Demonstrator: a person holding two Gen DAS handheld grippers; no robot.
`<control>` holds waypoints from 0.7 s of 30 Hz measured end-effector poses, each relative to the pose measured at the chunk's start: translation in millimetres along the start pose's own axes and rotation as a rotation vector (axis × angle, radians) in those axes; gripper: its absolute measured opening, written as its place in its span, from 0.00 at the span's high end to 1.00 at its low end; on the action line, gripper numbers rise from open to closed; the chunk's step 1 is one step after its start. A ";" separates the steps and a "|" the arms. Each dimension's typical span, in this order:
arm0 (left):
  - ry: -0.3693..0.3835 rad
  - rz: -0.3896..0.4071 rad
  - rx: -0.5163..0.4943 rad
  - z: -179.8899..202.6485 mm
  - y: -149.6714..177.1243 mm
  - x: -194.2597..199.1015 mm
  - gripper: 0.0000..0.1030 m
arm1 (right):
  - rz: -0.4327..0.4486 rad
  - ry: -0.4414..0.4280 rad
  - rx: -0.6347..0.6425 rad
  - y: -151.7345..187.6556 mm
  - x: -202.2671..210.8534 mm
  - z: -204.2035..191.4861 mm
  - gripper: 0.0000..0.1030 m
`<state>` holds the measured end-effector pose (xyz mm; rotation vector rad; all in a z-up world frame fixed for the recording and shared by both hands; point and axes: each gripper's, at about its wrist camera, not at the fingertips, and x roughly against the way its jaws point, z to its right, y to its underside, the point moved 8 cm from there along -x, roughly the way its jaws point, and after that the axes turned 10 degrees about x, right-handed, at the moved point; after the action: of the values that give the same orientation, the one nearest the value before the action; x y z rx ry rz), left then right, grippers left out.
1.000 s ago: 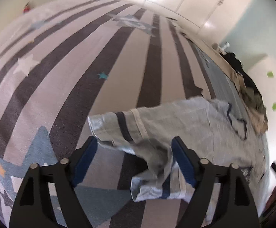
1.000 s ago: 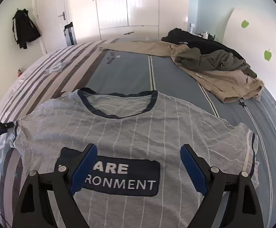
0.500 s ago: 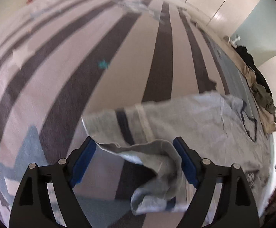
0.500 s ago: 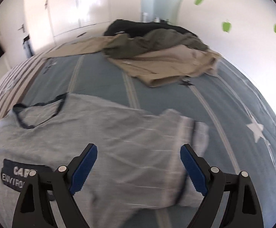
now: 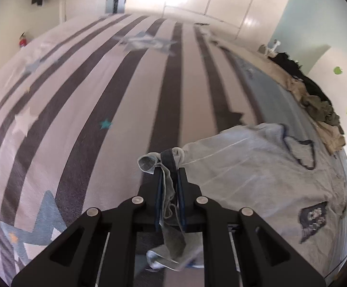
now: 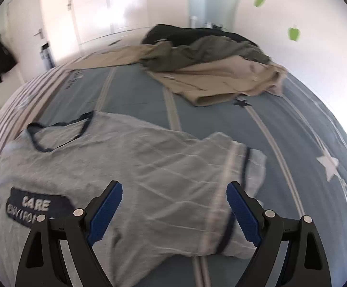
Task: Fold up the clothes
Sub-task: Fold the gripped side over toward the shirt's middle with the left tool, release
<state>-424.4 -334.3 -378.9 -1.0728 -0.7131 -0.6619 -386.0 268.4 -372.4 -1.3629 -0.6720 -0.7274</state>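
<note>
A grey T-shirt with a navy collar and a navy chest patch lies face up on the bed. It also shows in the left wrist view. My left gripper is shut on the shirt's left sleeve, which bunches out past the fingertips and hangs below the jaws. My right gripper is open and empty, just above the shirt's right sleeve, which has a pale and a navy band.
A heap of other clothes, black, olive and tan, lies at the far side of the bed. The bed cover is blue on the right and brown-striped on the left. White wardrobes stand behind.
My left gripper has closed on the left sleeve and lifted it. My right gripper has swung right from the shirt's chest to the right sleeve and stays open.
</note>
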 end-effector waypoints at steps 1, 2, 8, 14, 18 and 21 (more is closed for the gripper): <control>0.003 0.010 -0.021 14.1 -1.5 6.0 0.90 | -0.001 -0.009 0.014 -0.5 -1.3 -6.3 0.16; 0.010 0.014 -0.035 24.4 -8.9 6.9 0.90 | -0.006 -0.017 0.026 -0.6 -3.4 -11.7 0.16; 0.055 0.010 -0.110 93.9 -24.6 11.9 0.90 | -0.015 -0.062 0.051 0.6 -12.9 -35.6 0.16; 0.092 -0.019 -0.171 169.3 -9.3 19.5 0.90 | -0.007 -0.099 0.052 0.5 -11.8 -40.7 0.16; 0.115 -0.059 -0.206 223.8 9.7 16.5 0.90 | 0.006 -0.103 0.060 0.5 -7.3 -38.0 0.16; 0.124 -0.095 -0.236 263.9 27.6 1.6 0.90 | 0.011 -0.114 0.044 1.7 -5.8 -31.7 0.16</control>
<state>-452.6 -79.1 -311.9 -1.2068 -0.5912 -0.9036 -388.0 237.3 -381.1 -1.3739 -0.7663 -0.6259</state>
